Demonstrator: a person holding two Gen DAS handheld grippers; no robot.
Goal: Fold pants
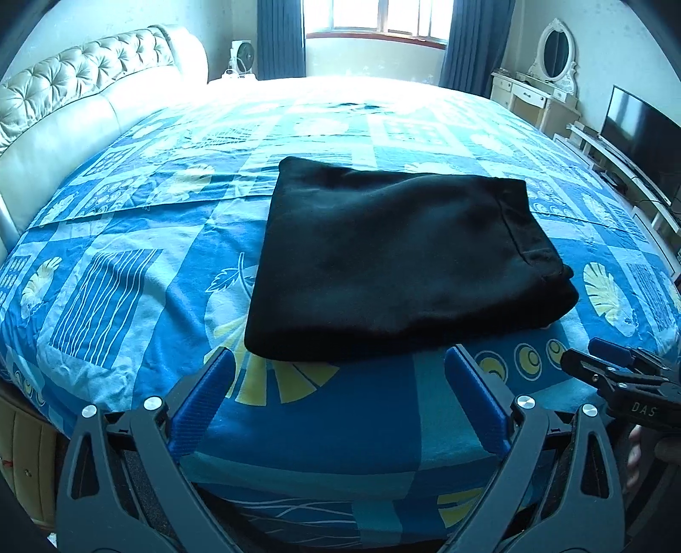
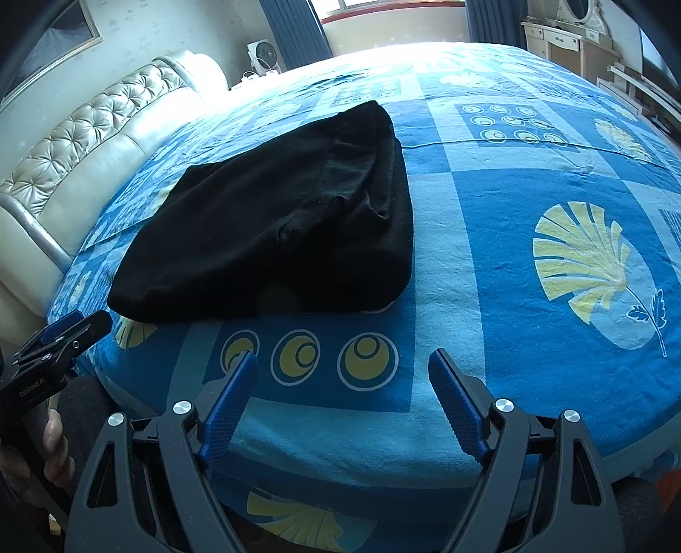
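Blue ribbed pads stand wide apart on both tools, nearest the bed's edge: the left gripper (image 1: 338,361) gapes with nothing between its jaws, and the right gripper (image 2: 342,366) does the same, each hanging over the patterned bedsheet (image 1: 127,263) just short of the cloth. Beyond them lie the black pants (image 1: 396,259), already folded down into a thick, roughly rectangular bundle resting flat on the sheet, its near edge just past the left tool's tips. To my eye the folding looks close to finished (the stack bulges a bit on its right side). If one more fold or a tidy is wanted, I'd take the near corners with both claws at once, lift low, and lay them evenly so the layers don't slide. Farther off stand the tufted headboard (image 1: 85,85) and the window (image 1: 379,19).
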